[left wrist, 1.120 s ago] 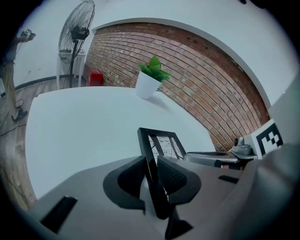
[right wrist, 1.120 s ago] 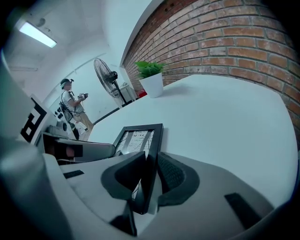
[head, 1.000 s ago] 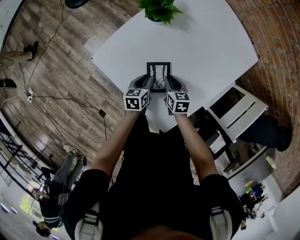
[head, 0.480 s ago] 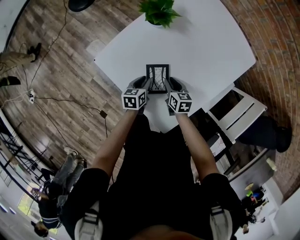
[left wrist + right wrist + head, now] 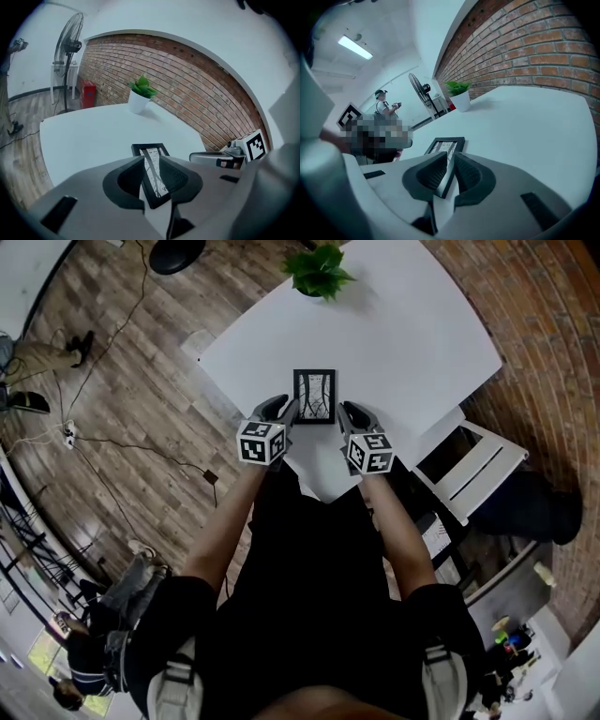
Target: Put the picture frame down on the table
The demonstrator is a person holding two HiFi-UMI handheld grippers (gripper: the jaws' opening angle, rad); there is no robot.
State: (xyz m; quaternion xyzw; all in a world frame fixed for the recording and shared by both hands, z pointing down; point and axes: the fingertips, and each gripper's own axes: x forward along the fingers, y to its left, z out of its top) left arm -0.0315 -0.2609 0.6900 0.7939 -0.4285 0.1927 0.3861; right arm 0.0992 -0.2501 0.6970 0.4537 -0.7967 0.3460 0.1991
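The black picture frame (image 5: 314, 397) lies flat and face up on the white table (image 5: 412, 334), near its front edge. My left gripper (image 5: 289, 407) is at the frame's lower left corner and my right gripper (image 5: 345, 411) just off its lower right corner. In the left gripper view the frame (image 5: 150, 151) shows beyond and through a narrow gap between the jaws of the left gripper (image 5: 151, 159). The right gripper view likewise shows the frame (image 5: 446, 143) through the slim gap of the right gripper (image 5: 451, 157). Neither pair of jaws clamps it.
A potted plant (image 5: 319, 268) stands at the table's far edge. A white chair (image 5: 473, 465) sits at the right by the brick wall. Cables (image 5: 141, 442) run over the wooden floor at the left. A standing fan (image 5: 70, 47) and a person (image 5: 384, 101) are beyond the table.
Both grippers have drawn back and apart from the frame's sides. The frame stays flat on the table.
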